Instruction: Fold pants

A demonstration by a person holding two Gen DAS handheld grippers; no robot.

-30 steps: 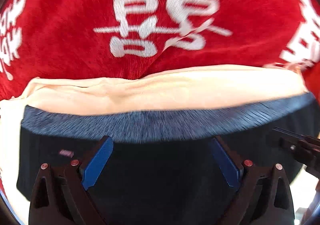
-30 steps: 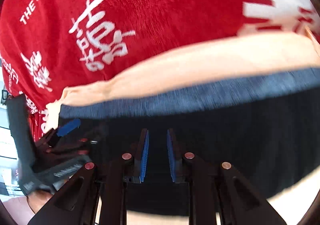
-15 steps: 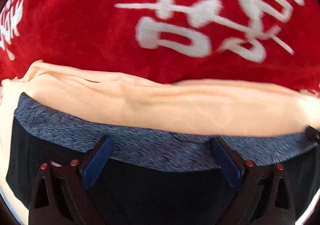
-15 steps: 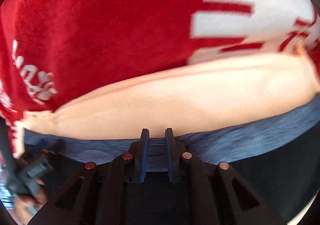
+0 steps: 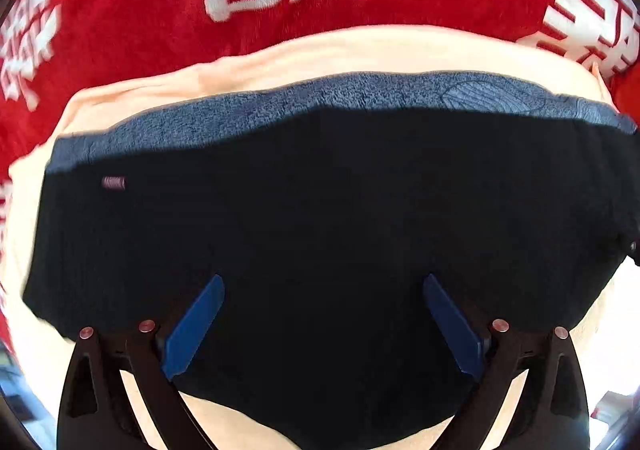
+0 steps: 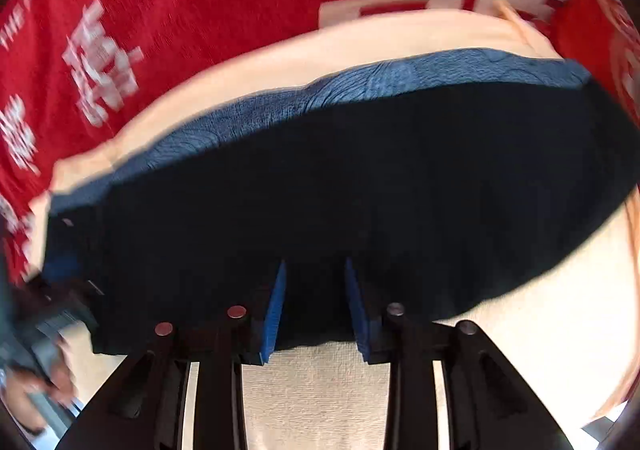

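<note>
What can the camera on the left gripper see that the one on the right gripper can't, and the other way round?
Only the left wrist view shows a small pink label on the dark fabric, and the left gripper with jaws spread wide. Only the right wrist view shows a hand at its lower left edge, and the right gripper, whose jaws have just been opening. Both show the dark pants with a blue waistband, lying on peach cloth over a red blanket.
</note>
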